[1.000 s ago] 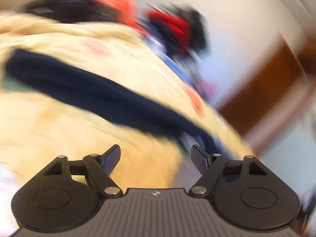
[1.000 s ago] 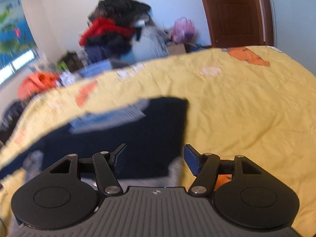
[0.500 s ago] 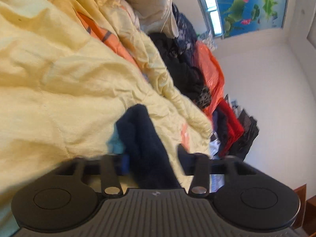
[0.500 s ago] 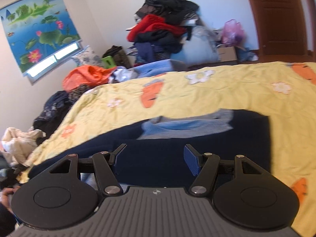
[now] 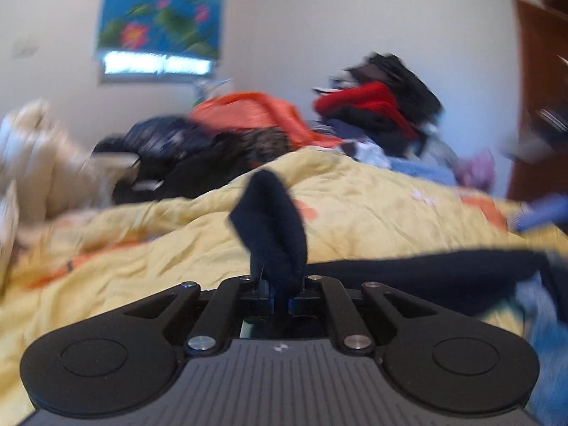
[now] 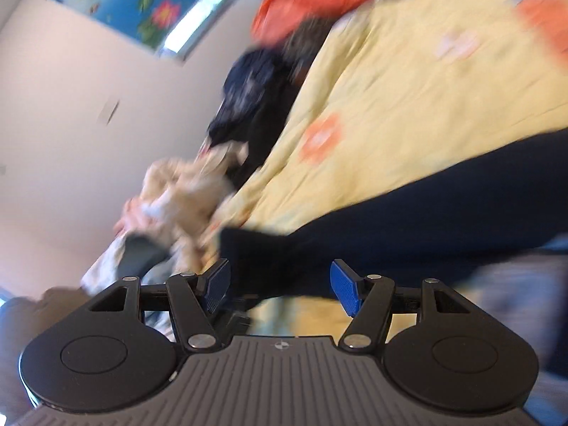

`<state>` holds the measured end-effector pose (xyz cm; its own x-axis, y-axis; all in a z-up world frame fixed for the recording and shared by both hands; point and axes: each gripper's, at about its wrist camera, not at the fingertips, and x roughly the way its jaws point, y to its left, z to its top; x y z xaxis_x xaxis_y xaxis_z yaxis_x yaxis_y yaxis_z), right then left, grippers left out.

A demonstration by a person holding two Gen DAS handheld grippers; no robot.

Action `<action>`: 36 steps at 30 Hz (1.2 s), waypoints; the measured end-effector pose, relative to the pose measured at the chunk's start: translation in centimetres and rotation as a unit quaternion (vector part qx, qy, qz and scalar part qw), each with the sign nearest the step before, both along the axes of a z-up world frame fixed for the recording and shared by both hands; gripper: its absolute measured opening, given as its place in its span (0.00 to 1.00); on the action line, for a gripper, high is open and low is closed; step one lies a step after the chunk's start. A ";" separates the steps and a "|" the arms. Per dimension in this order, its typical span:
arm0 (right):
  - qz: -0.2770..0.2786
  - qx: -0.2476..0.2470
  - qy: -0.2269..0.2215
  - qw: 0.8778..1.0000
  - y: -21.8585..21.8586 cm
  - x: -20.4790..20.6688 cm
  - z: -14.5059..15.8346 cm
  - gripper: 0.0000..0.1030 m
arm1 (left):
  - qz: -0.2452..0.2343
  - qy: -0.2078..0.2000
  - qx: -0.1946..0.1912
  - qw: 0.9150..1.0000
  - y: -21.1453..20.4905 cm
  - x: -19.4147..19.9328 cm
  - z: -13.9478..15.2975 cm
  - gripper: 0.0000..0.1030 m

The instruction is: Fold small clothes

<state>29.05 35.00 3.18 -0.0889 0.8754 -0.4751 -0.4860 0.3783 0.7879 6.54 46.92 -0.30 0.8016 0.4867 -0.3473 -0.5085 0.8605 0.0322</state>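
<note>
- The left gripper (image 5: 281, 296) has its jaws drawn together on a fold of the navy garment (image 5: 271, 227), which stands up from the pinch as a rounded, upright loop.
- From that loop the rest of the navy garment runs off to the right as a long dark band lying low over the yellow quilt (image 5: 372, 220); its long axis goes roughly left to right in the left wrist view, and its far right end blurs into a light blue patch (image 5: 539, 323).
- The right gripper (image 6: 280, 289) has its jaws spread wide, blue pads (image 6: 217, 284) facing each other, and nothing is pinched between them.
- In the right wrist view the navy garment (image 6: 408, 241) crosses as a broad dark strip that rises toward the right; its blunt left end sits just beyond the open jaws, near the edge of the bed.
- The yellow quilt (image 6: 408, 99) lies bare and open above the garment, apart from its printed orange flowers (image 6: 321, 138).
- Past the far edge of the bed, piled clothes (image 5: 376, 106) in orange, red and dark tones stand against the white wall (image 5: 319, 28).
- At the quilt's left edge sits a cream bundle (image 6: 184, 191), close to the right gripper's left finger.
- Both views are motion-blurred, so fine cloth edges cannot be told.
</note>
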 end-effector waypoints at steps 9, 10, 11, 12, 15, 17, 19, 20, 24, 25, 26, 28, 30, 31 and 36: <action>0.011 0.002 0.074 0.997 7.2 -1.3 -3.5 0.63 | -0.057 0.046 0.082 0.994 -3.0 1.3 -1.1 0.06; 0.014 -0.001 0.070 0.997 7.3 -1.1 -3.4 0.63 | -0.059 0.052 0.088 0.993 -3.0 1.5 -1.2 0.06; 0.017 -0.011 0.060 0.998 7.6 -1.1 -3.3 0.63 | -0.062 0.056 0.095 0.992 -3.2 1.6 -1.3 0.06; 0.020 -0.026 0.052 0.998 7.7 -0.9 -3.4 0.62 | -0.064 0.060 0.101 0.991 -3.3 1.7 -1.4 0.06; 0.017 -0.079 0.015 0.997 8.2 -1.1 -4.1 0.32 | -0.067 0.065 0.122 0.988 -3.8 2.0 -1.6 0.06; 0.011 -0.086 0.016 0.996 8.1 -0.8 -5.0 0.28 | -0.065 0.075 0.117 0.988 -3.6 2.3 -1.7 0.05; 0.003 -0.066 0.013 0.998 7.6 -0.5 -5.1 0.15 | -0.072 0.079 0.108 0.988 -3.2 2.3 -1.7 0.07; -0.009 -0.052 0.016 0.998 7.2 -0.1 -4.7 0.15 | -0.078 0.071 0.100 0.989 -3.0 1.9 -1.5 0.12; -0.042 0.005 0.006 0.999 4.1 2.8 -0.9 0.15 | -0.062 -0.001 0.040 0.997 -1.9 -1.2 -0.3 0.91; -0.049 0.011 0.001 0.999 3.3 3.6 0.1 0.15 | -0.054 -0.035 0.009 0.998 -1.6 -2.3 0.0 1.00; -0.057 0.018 -0.004 0.998 2.2 4.4 1.1 0.15 | -0.058 -0.074 -0.041 0.995 -1.1 -3.2 0.3 1.00; -0.073 0.029 -0.022 0.997 0.1 5.7 3.0 0.15 | -0.086 -0.136 -0.198 0.967 0.9 -3.9 0.5 1.00; -0.085 0.032 -0.037 0.995 -1.7 6.8 4.8 0.15 | -0.083 -0.185 -0.334 0.921 2.3 -3.6 -0.1 1.00; -0.090 0.032 -0.044 0.994 -2.4 7.3 5.5 0.15 | -0.083 -0.201 -0.384 0.897 2.7 -3.1 -0.3 0.99; -0.099 0.032 -0.079 0.991 -5.2 8.5 8.8 0.15 | -0.106 -0.268 -0.527 0.799 2.7 0.7 -0.9 0.99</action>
<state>37.60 29.77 11.96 0.1590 0.8972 -0.4120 -0.5265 0.4300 0.7334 7.20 49.64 -1.17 0.9984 -0.0159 -0.0533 -0.0450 0.3339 -0.9416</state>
